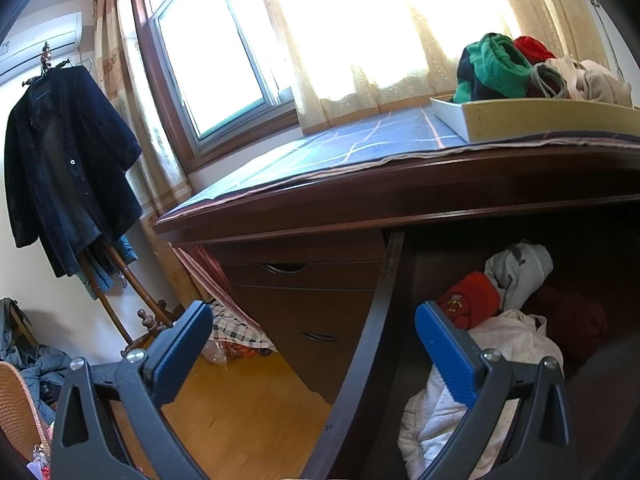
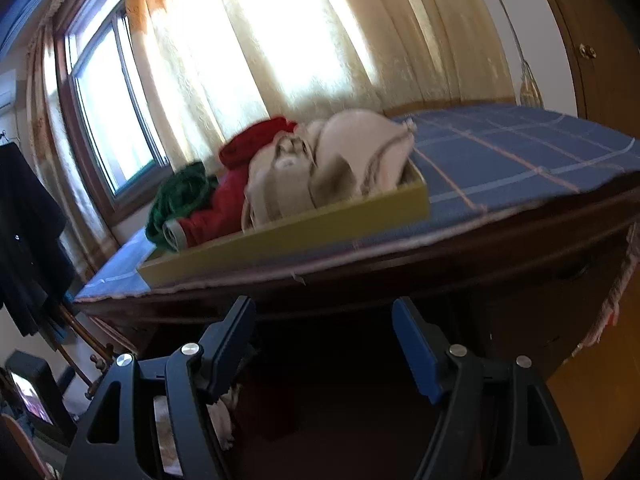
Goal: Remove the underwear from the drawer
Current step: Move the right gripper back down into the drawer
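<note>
left gripper [image 1: 314,354] jaws apart, astride drawer [image 1: 360,360] wall | right gripper [image 2: 324,344] jaws apart, empty

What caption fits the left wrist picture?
Open left gripper hovering at a drawer of bundled underwear.

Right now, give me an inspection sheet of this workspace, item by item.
Surface: dark wooden desk covered by a blue checked cloth.
Job's things: open drawer holding a red garment, a grey one and a white one; shallow tray on the cloth piled with green, red and beige underwear.
Clutter: clothes heaped on the floor at far left.
Grippers: left gripper open, empty, straddling the drawer's side wall; right gripper open, empty, below the desk edge.
Cables: nothing seen.
Surroundings: window, curtains, dark coat on a stand, air conditioner, wooden floor.
</note>
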Motion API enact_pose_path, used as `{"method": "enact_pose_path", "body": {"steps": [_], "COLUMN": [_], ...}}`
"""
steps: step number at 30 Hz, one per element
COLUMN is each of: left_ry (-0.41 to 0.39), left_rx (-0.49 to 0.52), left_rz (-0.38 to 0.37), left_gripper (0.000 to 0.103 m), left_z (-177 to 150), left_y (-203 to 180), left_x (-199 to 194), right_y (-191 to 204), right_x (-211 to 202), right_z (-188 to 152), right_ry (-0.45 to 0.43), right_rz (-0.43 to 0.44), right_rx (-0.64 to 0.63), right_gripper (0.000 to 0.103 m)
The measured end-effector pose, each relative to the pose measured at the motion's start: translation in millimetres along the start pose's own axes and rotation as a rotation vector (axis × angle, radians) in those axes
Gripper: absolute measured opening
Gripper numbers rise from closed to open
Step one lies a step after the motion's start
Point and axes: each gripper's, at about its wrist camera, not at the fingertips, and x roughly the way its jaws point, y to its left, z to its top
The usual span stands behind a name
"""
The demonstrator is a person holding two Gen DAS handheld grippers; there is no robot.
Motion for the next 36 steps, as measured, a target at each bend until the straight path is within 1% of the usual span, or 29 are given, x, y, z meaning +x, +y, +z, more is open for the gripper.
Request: {"method": "enact_pose_path", "body": {"steps": [4, 8, 14, 16, 19, 20, 23, 27, 28, 30, 31, 32, 33, 36], "left_ry": [-0.006, -0.005, -0.004, -0.004, 0.003, 0.003, -0.002, -0.002, -0.007, -0.002, -0.002, 0.001, 0.001, -0.001], "left_rx": [0.003, 0.003, 0.002, 0.003, 0.013, 0.019, 0.022, 0.010, 0.008, 0.011, 0.011, 0.012, 0.012, 0.012], "left_rz": [0.003, 0.007, 0.006, 0.005, 0.002, 0.000, -0.003, -0.002, -0.003, -0.009, -0.012, -0.014, -0.016, -0.016], "left_gripper": [0.103, 0.103, 0.103, 0.103, 0.103, 0.103, 0.103, 0.103, 0.103, 0.103, 0.103, 0.103, 0.103, 0.103], "left_z": [-0.2, 0.5, 0.6, 0.6, 0.7, 0.9, 0.5, -1.4, -1.6, -1.5, -1.3, -1.4, -1.1, -1.8], "left_y": [0.8, 4.0, 6.4, 4.2, 2.2, 3.3, 2.7, 2.9, 4.4, 2.2, 3.1, 3.7, 4.0, 5.0], "left_x": [0.2, 2.6, 3.4, 2.3, 1.9, 2.6, 2.6, 3.1, 3.1, 2.9, 3.2, 4.0, 4.4, 4.1], "right_y": [-3.9, -3.0, -2.8, -2.9, -1.4, -0.3, 12.5, 40.2, 50.0, 66.7, 77.5, 82.9, 93.2, 107.2], "right_x": [6.6, 5.6, 16.4, 21.2, 32.0, 34.0, 41.4, 59.5, 66.9, 77.4, 85.2, 89.9, 96.4, 106.2], "right_z": [-12.3, -14.4, -17.3, -17.7, -23.6, -26.2, -31.1, -37.9, -41.3, -49.0, -54.1, -56.8, -61.6, -69.0], "right_ry": [0.045, 0.044, 0.110, 0.139, 0.224, 0.240, 0.311, 0.455, 0.500, 0.559, 0.598, 0.618, 0.642, 0.664], "right_rz": [0.006, 0.008, 0.011, 0.009, 0.012, 0.016, 0.039, 0.083, 0.089, 0.096, 0.089, 0.086, 0.083, 0.063], "right_rx": [0.005, -0.006, -0.005, -0.004, -0.011, -0.018, -0.078, -0.157, -0.196, -0.276, -0.339, -0.373, -0.440, -0.548], "right_gripper": [0.073, 0.073, 0.073, 0.073, 0.073, 0.073, 0.073, 0.073, 0.073, 0.073, 0.073, 0.073, 0.073, 0.073]}}
